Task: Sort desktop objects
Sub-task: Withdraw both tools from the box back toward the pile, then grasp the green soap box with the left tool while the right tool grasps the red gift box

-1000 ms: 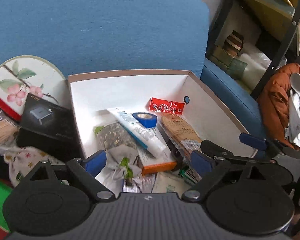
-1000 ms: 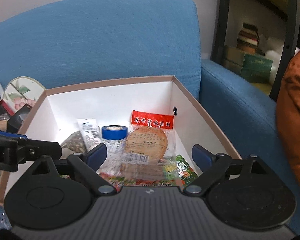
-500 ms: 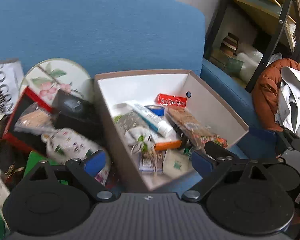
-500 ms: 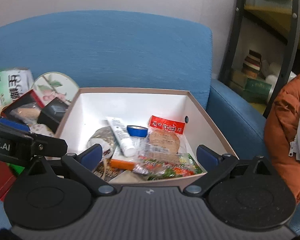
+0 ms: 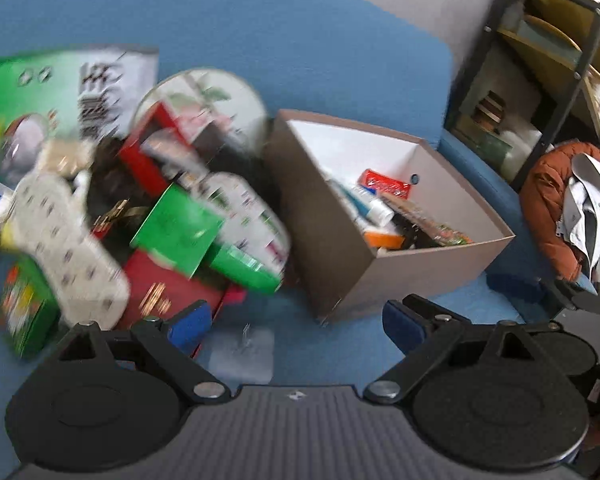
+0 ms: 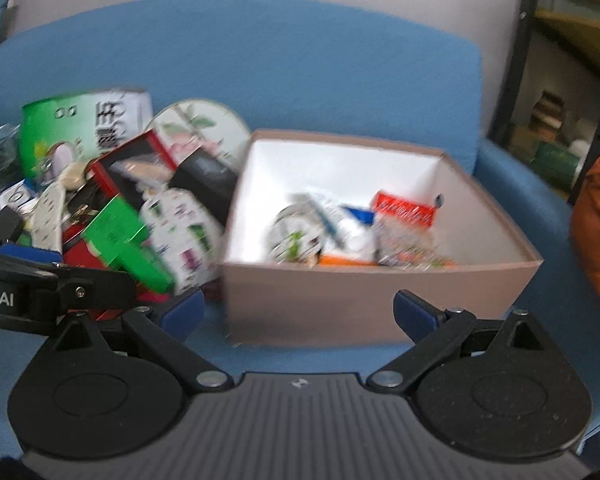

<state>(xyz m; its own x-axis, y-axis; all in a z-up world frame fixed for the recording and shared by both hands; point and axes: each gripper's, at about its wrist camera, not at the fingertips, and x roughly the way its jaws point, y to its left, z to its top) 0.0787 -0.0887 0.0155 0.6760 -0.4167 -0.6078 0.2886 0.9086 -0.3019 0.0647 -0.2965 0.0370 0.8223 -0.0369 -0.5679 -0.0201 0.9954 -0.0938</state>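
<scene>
Gaping wide, both grippers' fingers (image 5: 188,326) (image 6: 414,316) hold nothing, short of the box (image 6: 340,300).

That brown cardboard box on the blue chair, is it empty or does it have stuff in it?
Partly filled: the box has no lid, and packets lie across its white bottom.

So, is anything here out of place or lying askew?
Yes. Beside the cardboard box, the unsorted pile on the blue seat is a jumble: a green carton and a white patterned strip lie tilted across other boxes. A small clear packet lies apart on the seat.
</scene>
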